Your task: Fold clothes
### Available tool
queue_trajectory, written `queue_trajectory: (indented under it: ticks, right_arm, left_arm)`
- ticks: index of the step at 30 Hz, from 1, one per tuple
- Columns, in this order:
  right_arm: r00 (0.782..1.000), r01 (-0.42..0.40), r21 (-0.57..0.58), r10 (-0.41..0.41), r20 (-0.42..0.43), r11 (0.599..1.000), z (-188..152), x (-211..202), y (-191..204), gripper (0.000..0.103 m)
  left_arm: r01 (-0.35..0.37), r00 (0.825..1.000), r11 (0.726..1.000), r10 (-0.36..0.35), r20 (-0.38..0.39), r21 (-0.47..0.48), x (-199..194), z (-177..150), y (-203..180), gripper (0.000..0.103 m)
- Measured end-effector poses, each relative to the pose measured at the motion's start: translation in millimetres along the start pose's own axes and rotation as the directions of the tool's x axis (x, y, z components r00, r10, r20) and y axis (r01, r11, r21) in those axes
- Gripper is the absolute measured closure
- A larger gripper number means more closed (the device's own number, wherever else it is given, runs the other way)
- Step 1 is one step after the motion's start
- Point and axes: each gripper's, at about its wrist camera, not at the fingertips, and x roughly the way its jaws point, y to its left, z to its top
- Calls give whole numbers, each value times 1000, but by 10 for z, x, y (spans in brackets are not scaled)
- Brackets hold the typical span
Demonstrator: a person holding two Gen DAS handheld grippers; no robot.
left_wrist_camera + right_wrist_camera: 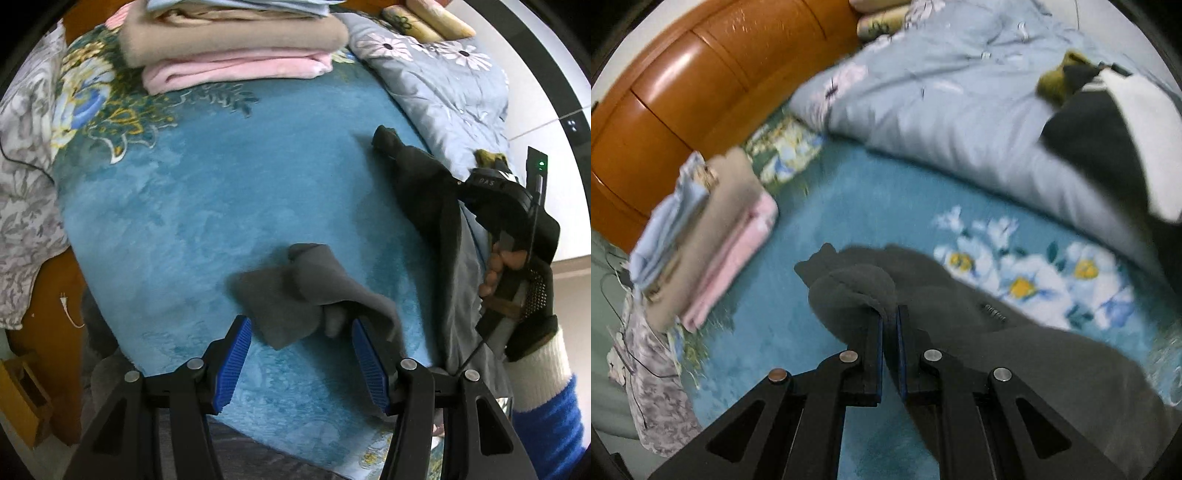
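Right gripper [890, 314] clamped on grey garment [960, 314] above teal blanket [871, 206]. Left gripper [301, 328] spread apart, corner of same garment between pads, untouched. Folded stack [236, 48] at blanket's far edge.

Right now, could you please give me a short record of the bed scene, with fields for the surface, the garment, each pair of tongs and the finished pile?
surface: teal floral blanket
garment: dark grey garment, unfolded
left tongs: open above a grey fabric corner, not gripping
right tongs: shut on a fold of the garment
folded pile: blue, beige and pink pieces near the wooden headboard
alongside: light grey flowered quilt
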Motion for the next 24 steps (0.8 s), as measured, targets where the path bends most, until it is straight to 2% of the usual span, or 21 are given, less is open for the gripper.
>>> queue_trajectory:
  ticks: [3,5,6,7,10,12,16,18,21,22,24]
  right_arm:
    - [1000,-24,-28,23,-16,999,-20,19,18,90]
    - [998,-65,-49,64,-11,997,-33,-104,-18,79]
    - [996,-86,-50,87,3,995,-61,-173,-49,68]
    - [993,-115,-41,116,27,993,-76,-290,-97,63]
    - [986,-145,15,143,84,989,-143,-644,-400,57]
    - [984,-137,61,129,123,989,-234,-922,-711,56]
    - [983,4,198,-41,181,980,-702,-1552,-1651,56]
    - [974,67,328,-134,185,942,-1038,-1850,-2209,56]
    - [944,162,526,-286,163,835,-1617,-2275,-3000,56]
    - [935,180,578,-321,150,796,-1790,-2381,-3204,56]
    - [928,168,647,-341,149,743,-2062,-2507,-3472,56]
  left_arm:
    - [9,1000,999,-10,-16,-39,82,2,67,42]
    - [16,1000,998,-18,-23,-52,134,-3,83,42]
    - [18,999,998,-19,-26,-56,153,-12,90,42]
    - [19,999,998,-21,-29,-58,175,-26,96,42]
    - [12,999,998,-14,-37,-67,252,-79,127,42]
    - [8,999,997,-12,-47,-79,299,-110,158,42]
    - [0,998,997,-5,-65,-81,358,-176,162,42]
    - [-3,998,997,-2,-69,-76,362,-190,140,42]
    - [-1,999,998,-1,-37,-59,270,-162,41,42]
    - [2,1000,999,-3,-24,-53,229,-143,0,42]
    - [17,1000,999,-17,1,-43,152,-74,-105,42]
